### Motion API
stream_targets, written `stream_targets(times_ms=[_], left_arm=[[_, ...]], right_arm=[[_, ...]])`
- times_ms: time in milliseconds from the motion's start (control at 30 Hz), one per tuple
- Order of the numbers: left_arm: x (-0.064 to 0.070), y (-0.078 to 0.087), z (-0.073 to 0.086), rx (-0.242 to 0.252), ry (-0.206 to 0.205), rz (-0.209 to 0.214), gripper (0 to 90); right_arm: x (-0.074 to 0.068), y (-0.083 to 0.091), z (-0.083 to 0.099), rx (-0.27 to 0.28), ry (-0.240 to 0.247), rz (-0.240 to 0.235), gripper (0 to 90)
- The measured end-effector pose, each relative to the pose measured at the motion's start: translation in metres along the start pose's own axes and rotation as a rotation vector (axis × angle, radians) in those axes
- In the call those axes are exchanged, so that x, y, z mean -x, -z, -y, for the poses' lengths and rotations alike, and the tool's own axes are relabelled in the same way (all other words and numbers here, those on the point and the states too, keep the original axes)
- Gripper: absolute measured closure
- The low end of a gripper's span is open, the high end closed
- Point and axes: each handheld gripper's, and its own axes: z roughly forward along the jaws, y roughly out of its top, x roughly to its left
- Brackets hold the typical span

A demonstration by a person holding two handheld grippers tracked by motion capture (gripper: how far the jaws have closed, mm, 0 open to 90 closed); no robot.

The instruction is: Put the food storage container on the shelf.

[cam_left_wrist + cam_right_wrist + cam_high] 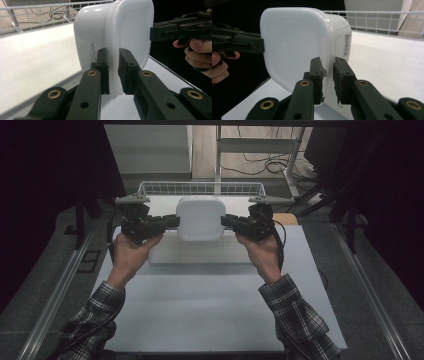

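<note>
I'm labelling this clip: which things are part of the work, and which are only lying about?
In the work:
white lidded plastic container
left tool
right tool

Lying about:
white wire basket
flat white board
grey table

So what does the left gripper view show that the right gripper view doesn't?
Left gripper view alone: handwriting on the white container's side wall, cables on the floor beyond the wire basket, and the right tongs at the far rim. Right gripper view alone: a barcode label on the container's wall and the left tongs at the far rim. Shared: the container held on edge, each view's own jaws clamping its rim, the white table and the basket.
</note>
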Motion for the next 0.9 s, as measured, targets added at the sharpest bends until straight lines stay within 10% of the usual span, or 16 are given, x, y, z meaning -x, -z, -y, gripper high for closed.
stream_targets(times_ms=[900], left_arm=[[-0.038, -0.036, -0.015, -0.048, 0.079, 0.009, 64.5]], right_arm=[[0.023, -0.039, -0.031, -0.056, -0.070, 0.044, 66.2]])
